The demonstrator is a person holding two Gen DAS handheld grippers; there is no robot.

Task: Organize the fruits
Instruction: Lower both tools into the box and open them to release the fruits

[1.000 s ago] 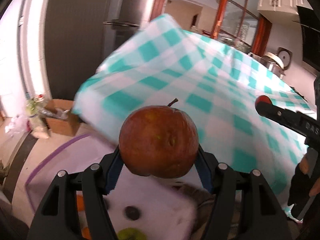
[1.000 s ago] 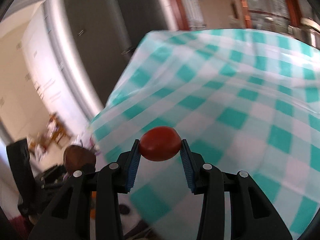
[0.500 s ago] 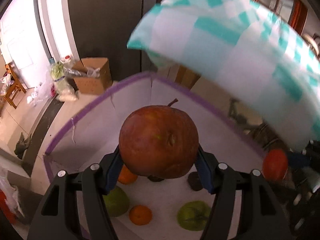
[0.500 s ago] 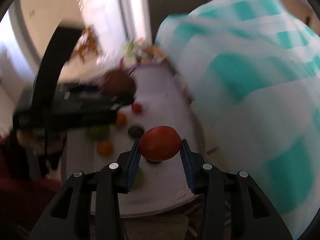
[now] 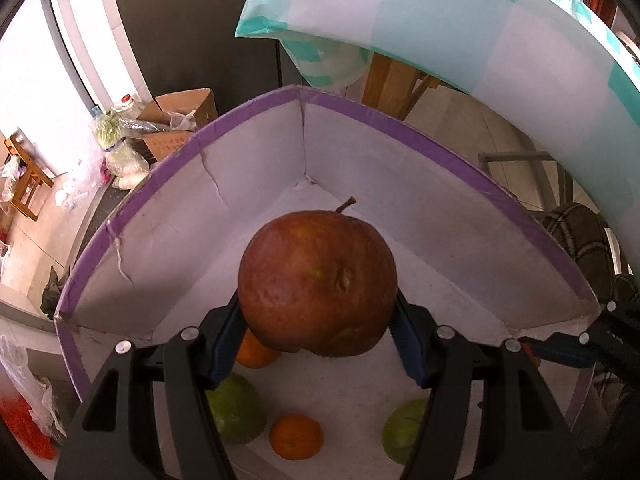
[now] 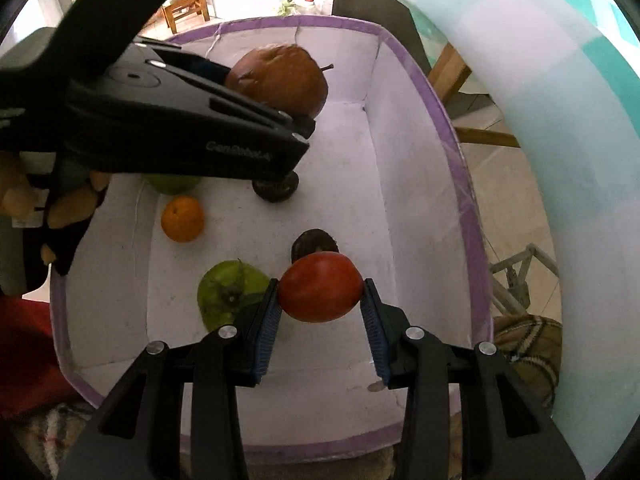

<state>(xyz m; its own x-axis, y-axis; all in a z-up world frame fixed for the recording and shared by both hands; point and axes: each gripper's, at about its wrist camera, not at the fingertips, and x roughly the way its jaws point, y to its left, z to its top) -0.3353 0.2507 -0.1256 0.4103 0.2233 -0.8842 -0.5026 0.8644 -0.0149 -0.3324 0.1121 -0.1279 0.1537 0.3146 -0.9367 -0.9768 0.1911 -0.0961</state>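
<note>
My left gripper (image 5: 318,312) is shut on a large brown-red apple (image 5: 318,280) and holds it above a white box with a purple rim (image 5: 440,144). My right gripper (image 6: 320,304) is shut on a red tomato (image 6: 320,292) above the same box (image 6: 456,160). The left gripper and its apple (image 6: 280,80) also show in the right wrist view at the box's far end. On the box floor lie an orange (image 6: 182,218), a green fruit (image 6: 224,292) and two dark fruits (image 6: 276,190). The left wrist view shows two oranges (image 5: 296,436) and two green fruits (image 5: 236,408).
A table with a teal-checked cloth (image 5: 500,32) hangs over the right of the box, on wooden legs (image 5: 384,80). A cardboard carton (image 5: 180,120) and bags lie on the floor beyond the box. A plaid cushion (image 6: 532,352) sits at the right.
Both grippers have swung down from the tabletop to above the box, each still holding its fruit. The box floor and its fruits have come closer.
</note>
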